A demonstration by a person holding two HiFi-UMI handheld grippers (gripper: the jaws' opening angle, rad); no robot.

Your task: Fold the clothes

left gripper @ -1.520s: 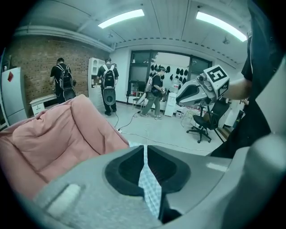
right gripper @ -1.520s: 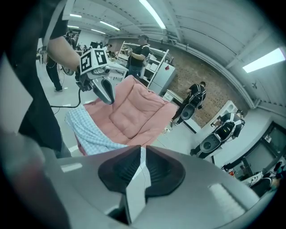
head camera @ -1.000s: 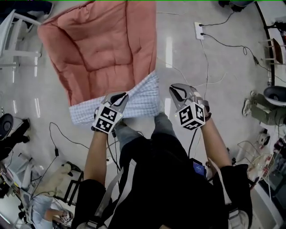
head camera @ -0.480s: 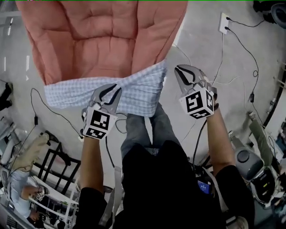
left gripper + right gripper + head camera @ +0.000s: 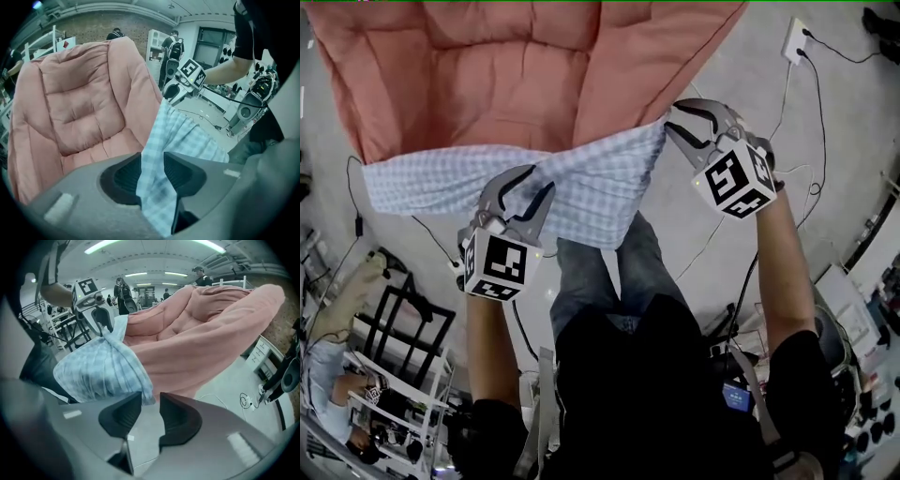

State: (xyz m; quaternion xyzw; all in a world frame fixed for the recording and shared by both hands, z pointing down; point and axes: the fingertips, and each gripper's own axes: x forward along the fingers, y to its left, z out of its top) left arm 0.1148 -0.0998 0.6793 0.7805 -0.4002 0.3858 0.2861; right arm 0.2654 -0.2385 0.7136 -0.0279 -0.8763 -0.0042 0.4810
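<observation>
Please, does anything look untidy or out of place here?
Yes. The checked cloth is not flat: it lies bunched and creased across the near edge of the pink cushion. One fold passes between the jaws of the left hand-held gripper, which have just been opening.

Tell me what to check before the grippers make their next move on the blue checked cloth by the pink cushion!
1. Left gripper clear of the checked cloth: not ok. Its jaws have just been opening, but the cloth hangs between them.
2. Right gripper clear of the cloth: ok. Its jaws have just been opening, and the cloth's edge sits just past the tips.
3. Cloth lies along the pink cushion's front edge: ok.
4. Cloth smooth and flat: not ok. It is bunched and creased between the grippers.
5. Cloth's corners lined up: cannot tell. Folds hide them.
</observation>
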